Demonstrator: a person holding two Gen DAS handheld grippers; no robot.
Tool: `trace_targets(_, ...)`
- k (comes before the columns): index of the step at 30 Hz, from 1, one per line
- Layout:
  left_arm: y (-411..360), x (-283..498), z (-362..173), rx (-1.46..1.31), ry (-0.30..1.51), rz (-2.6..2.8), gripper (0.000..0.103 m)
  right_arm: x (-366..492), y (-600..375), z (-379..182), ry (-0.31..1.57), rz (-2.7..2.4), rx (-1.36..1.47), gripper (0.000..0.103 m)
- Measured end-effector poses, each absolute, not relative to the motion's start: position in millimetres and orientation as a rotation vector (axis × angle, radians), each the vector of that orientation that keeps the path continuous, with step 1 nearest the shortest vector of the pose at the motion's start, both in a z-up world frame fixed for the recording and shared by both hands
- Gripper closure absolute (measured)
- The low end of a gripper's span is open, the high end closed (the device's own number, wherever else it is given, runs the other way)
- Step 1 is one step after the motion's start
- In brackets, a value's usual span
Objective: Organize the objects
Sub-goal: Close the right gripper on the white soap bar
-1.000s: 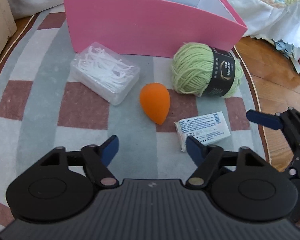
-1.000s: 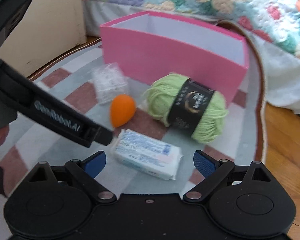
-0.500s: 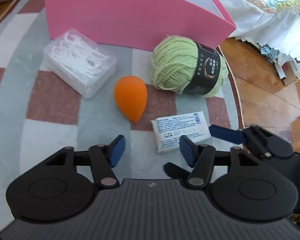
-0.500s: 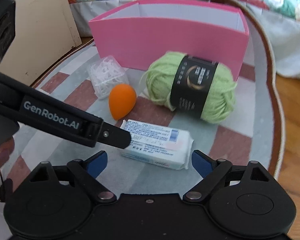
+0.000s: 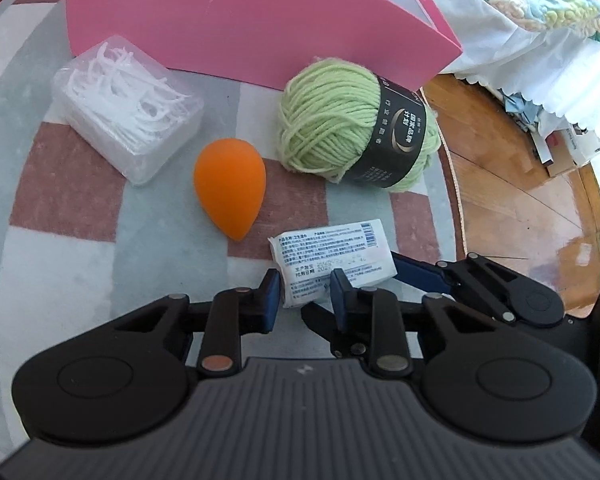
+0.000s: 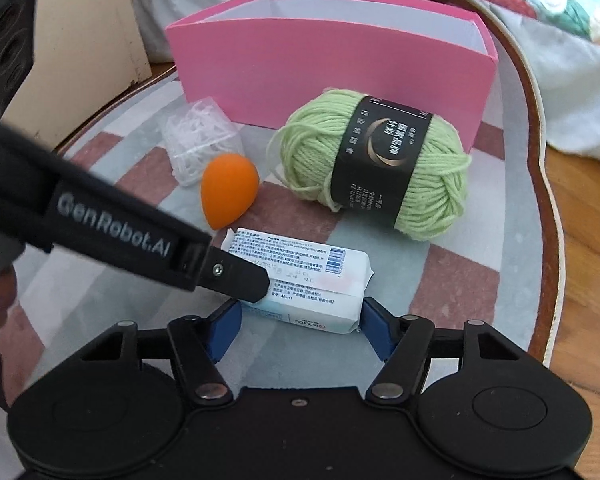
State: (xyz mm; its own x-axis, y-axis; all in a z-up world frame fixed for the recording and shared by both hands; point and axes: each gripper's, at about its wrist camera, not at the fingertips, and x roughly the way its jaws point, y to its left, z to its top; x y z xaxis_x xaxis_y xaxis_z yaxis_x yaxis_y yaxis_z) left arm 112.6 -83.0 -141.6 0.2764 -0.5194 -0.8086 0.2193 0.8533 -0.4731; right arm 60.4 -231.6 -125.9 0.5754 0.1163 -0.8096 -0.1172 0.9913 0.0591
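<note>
A white wet-wipe pack lies on the checked rug. My left gripper is narrowed around its near corner, pads close to it. My right gripper straddles the pack's ends, jaws open wide, pads beside it. Behind lie an orange sponge, a green yarn ball, a clear box of floss picks and an open pink box.
The round rug's edge gives onto wooden floor at the right. A bed with quilt and white skirt stands behind. A cream cabinet stands at the left in the right wrist view.
Both grippers moved forward and down onto the wipe pack. My left jaws narrowed around its corner. My right fingers now flank its ends.
</note>
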Motion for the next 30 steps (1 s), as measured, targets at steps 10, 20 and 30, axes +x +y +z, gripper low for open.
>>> trace_targets(10, -90.6, 113.2, -141.7, -0.235, 1.14, -0.508, 0.076, 59.8, -229.9, -124.9, 0.925, 0.125, -0.039, 0.039)
trace_targets(20, -88.2, 111.4, -137.5, -0.23, 1.136, -0.504, 0.076, 63.8, -233.6, -119.6, 0.925, 0.135, -0.003, 0.039)
trace_targets(30, -81.0, 105.8, -135.9, -0.199, 1.148, -0.494, 0.069, 58.0, -224.7, -115.7, 0.94, 0.173, 0.025, 0.034)
